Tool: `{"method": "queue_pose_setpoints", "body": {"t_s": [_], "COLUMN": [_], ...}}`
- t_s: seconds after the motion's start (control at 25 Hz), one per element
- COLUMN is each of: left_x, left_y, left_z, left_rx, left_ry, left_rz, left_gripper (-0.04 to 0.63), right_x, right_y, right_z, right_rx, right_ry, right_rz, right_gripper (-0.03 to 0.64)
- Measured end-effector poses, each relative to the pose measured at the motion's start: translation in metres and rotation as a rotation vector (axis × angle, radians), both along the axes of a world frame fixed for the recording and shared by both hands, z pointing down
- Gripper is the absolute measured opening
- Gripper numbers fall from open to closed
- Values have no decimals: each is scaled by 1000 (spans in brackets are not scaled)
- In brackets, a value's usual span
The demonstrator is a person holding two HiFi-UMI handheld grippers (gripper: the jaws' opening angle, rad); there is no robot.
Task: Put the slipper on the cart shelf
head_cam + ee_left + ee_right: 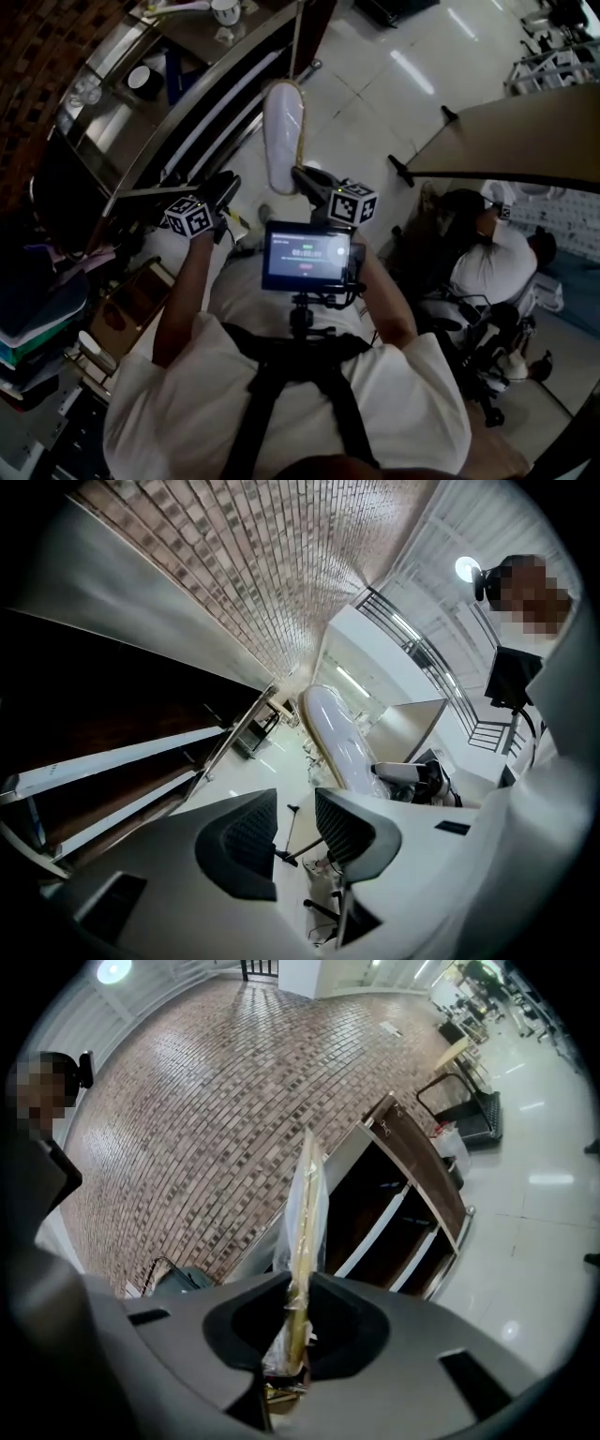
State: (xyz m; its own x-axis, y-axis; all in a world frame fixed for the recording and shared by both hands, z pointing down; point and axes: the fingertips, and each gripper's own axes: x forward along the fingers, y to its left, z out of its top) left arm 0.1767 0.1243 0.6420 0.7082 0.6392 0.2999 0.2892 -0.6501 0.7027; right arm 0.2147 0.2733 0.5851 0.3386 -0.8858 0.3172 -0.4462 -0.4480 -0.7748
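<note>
White and sealed in a clear plastic wrapper, the slipper (pixel 279 131) hangs in the air in front of the person, held upright with its toe end pointing away. The right claw (pixel 302 178) is clenched on the slipper's near edge. In the right gripper view the two dark pads pinch the thin, yellowish sole edge of the slipper (pixel 305 1232) between them, and the wrapper crinkles around the right claw (pixel 298 1321).

The left claw (pixel 225 183) is just beside it, to the left, and grips nothing. In the left gripper view the jaws of the left claw (pixel 295 832) stand apart with only floor showing between them, and the slipper (pixel 337 738) rises beyond and to the right of them.

The cart (pixel 178 112) stands ahead and to the left of both claws, apart from the slipper. It has dark wooden panels and pale metal rails, and its shelves (pixel 403 1213) are open toward the person. A white mug (pixel 225 11) sits on the cart's top. Behind the cart is a brick wall (pixel 187 1129).

The floor (pixel 375 84) is pale, glossy tile. A small screen (pixel 307 255) is mounted on the person's chest harness. A second person (pixel 492 262) in a white shirt sits off to the right.
</note>
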Motion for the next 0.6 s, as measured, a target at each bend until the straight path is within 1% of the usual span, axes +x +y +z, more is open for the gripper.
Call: {"method": "queue_pose_setpoints", "body": {"t_s": [0.16,0.28,0.32,0.4,0.48,0.6], "left_x": [1,3,1,-6,-10,-11], "left_y": [1,3,2,-4,-17,-39], "left_z": [-2,-9,-10,-10,-10,-10], "left_rx": [-15,-46,-45,-17,18,24], "left_ry": [-2,0,-2,-4,-2,-11], "left_rz": [-31,-19,-12,-13,-46,-156], "left_gripper": [123,123,123,123,123,123], "right_x": [9,23,25,25,28,34], "right_y": [-3,-10,-15,-29,-45,-64], "right_z": [5,1,0,1,6,17], "right_rx": [-8,23,38,57,61,59], "right_ry": [-6,-16,-22,-30,-42,-79], "right_rz": [-37,-42,-48,-84,-136,-214], "right_gripper": [66,66,66,66,66,66]}}
